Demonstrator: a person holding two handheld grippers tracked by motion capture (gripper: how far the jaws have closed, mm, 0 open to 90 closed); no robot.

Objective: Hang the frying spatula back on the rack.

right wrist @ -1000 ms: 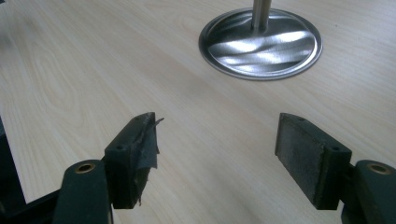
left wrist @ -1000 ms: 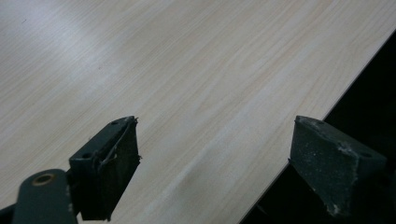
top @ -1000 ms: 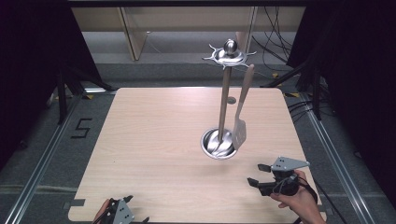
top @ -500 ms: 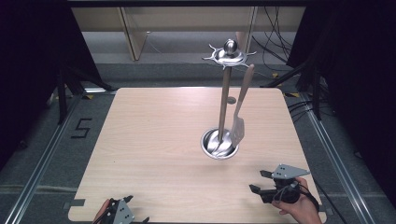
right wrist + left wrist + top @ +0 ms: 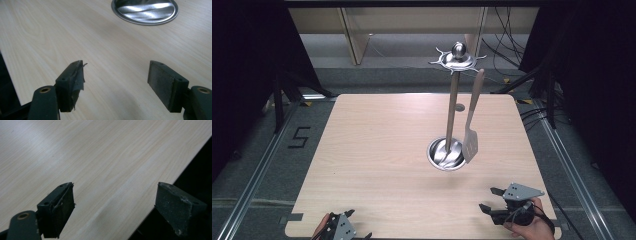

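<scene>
High view: the right hand-held gripper (image 5: 491, 199) hovers near the bench's (image 5: 377, 150) front right corner, jaws wide, empty. The left hand-held gripper (image 5: 357, 224) sits at the front edge, equally agape. A spatula (image 5: 471, 136) hangs from the rack (image 5: 453, 115) mid-bench.

A utensil stand (image 5: 452, 100) stands on the table (image 5: 377, 150), right of centre, its round base (image 5: 445, 154) on the tabletop. A spatula (image 5: 472, 122) hangs from the stand's top ring, just right of the pole, blade beside the base. The right gripper (image 5: 493, 199) sits near the table's front right corner, the left gripper (image 5: 346, 229) at the front left edge.
</scene>
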